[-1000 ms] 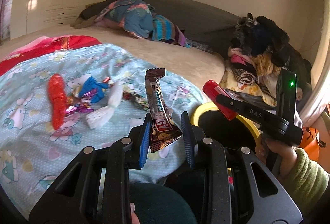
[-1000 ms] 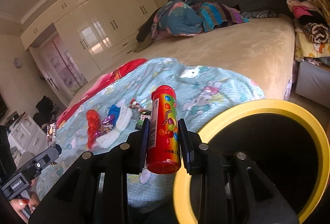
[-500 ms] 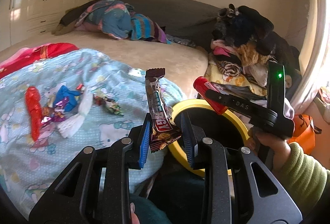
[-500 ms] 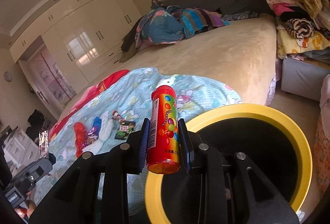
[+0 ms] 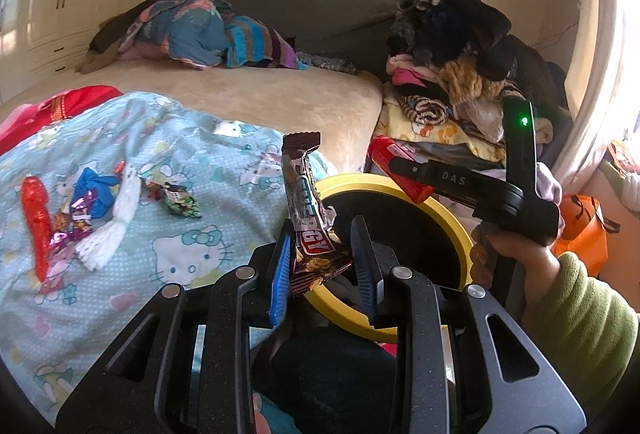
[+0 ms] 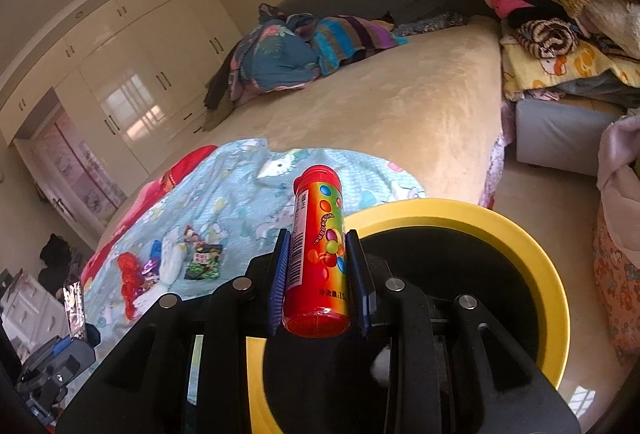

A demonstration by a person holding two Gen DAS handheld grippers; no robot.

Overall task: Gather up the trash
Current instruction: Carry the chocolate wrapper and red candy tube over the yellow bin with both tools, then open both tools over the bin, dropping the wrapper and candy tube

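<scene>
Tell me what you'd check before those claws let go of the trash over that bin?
1. Left claw holding candy bar wrapper: ok.
2. Right claw holding red candy tube: ok.
3. Tube above yellow-rimmed bin opening: ok, seen from the left camera.
4. Wrapper fully over the opening: cannot tell, it looks near the rim.
5. Bin has room: ok, inside looks mostly dark.
6. Trash left on blanket: not ok, wrappers remain.

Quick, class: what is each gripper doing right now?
Left gripper: closed on a snack bar wrapper.
Right gripper: closed on a red candy tube, over the yellow-rimmed bin.
</scene>
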